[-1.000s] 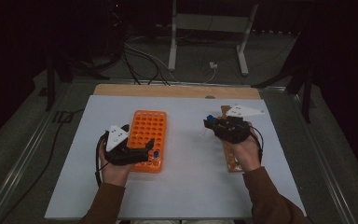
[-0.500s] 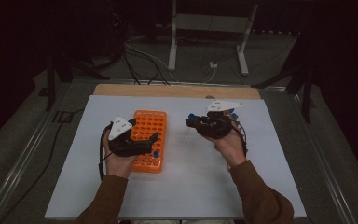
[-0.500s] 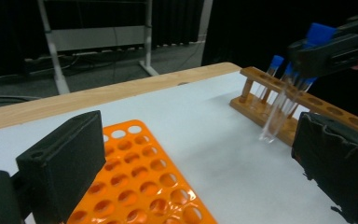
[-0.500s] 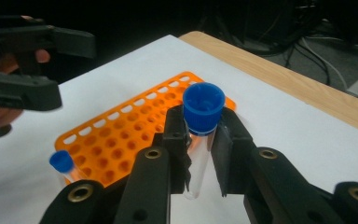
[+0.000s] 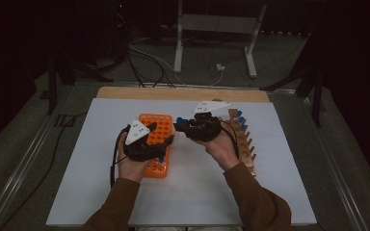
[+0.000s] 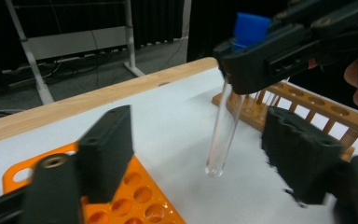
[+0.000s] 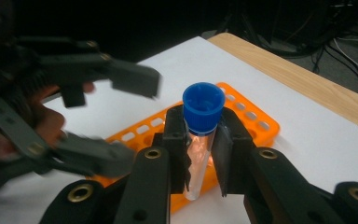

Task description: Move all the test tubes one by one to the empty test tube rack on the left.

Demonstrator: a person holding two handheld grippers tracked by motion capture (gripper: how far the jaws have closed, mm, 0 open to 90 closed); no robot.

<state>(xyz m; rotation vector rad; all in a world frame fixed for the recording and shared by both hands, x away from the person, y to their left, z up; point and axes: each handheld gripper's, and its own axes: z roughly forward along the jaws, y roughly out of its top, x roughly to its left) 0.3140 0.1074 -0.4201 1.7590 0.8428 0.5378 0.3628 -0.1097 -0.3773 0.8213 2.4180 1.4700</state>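
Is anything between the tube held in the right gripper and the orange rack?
Nothing blocks it: the clear blue-capped tube hangs over bare white tabletop beside the orange plastic rack; the left gripper brackets it, not touching.

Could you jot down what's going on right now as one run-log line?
right gripper: shut on blue-capped tube | left gripper: jaws open, just been closing, nothing gripped | tube hangs upright beside orange rack | wooden rack at right

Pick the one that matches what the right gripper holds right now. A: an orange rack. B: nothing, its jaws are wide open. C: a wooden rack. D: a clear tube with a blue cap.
D: the right gripper has its jaws shut on the clear tube just below its blue cap, above the orange rack; the left gripper view shows the same tube hanging from it.
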